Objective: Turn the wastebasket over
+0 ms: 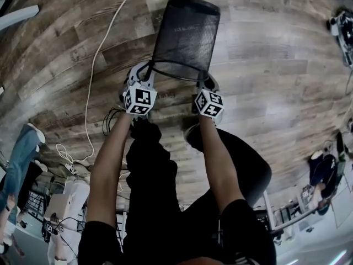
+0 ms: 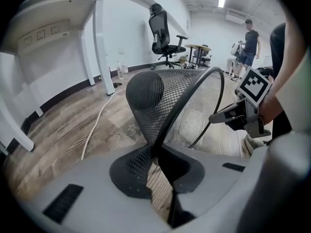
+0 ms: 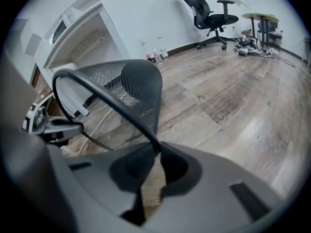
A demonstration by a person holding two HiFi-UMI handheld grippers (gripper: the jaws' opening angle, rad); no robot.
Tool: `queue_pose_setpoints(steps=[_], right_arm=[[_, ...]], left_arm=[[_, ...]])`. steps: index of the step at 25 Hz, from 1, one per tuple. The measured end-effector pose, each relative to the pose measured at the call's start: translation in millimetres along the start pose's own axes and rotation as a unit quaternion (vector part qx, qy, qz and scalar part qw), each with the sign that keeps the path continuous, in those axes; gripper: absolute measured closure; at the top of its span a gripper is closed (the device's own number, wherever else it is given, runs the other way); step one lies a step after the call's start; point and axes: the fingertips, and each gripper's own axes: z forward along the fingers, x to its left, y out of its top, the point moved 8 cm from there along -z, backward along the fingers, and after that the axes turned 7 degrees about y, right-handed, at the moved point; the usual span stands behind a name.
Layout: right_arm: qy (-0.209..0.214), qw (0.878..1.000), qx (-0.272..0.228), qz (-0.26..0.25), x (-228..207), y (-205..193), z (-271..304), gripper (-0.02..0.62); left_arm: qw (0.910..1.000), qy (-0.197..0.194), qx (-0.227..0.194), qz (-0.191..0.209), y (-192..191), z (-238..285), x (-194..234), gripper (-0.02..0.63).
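Wood-plank floor (image 1: 265, 65), white walls (image 2: 131, 33), black office chair (image 2: 164, 33).

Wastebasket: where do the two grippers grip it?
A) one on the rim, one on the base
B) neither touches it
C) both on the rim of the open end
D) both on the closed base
C: the left gripper and the right gripper each clamp the black rim at the open end of the wastebasket.
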Motion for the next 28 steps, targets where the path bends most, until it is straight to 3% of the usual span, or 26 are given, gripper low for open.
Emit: queue_pose_setpoints(steps=[10, 14, 22, 28], right_arm=[[0.005, 0.999, 0.034, -0.019, 24, 25, -45, 0.540], [0.008, 0.999, 0.045, -0.028, 39, 47, -65, 0.541], [0.022, 0.996, 0.077, -0.047, 73, 93, -103, 0.541], [0.030, 0.991, 0.114, -0.061, 105, 111, -136, 0.541]], left_arm=[[0.9988, -0.001, 0.021, -0.043, 22, -50, -2, 0.545], [0.9962, -0.002, 0.028, -0.082, 36, -74, 5, 0.545], [0.9873, -0.027, 0.059, -0.145, 62, -123, 17, 0.531], [0.9733, -0.014, 0.089, -0.211, 65, -168, 23, 0.526]])
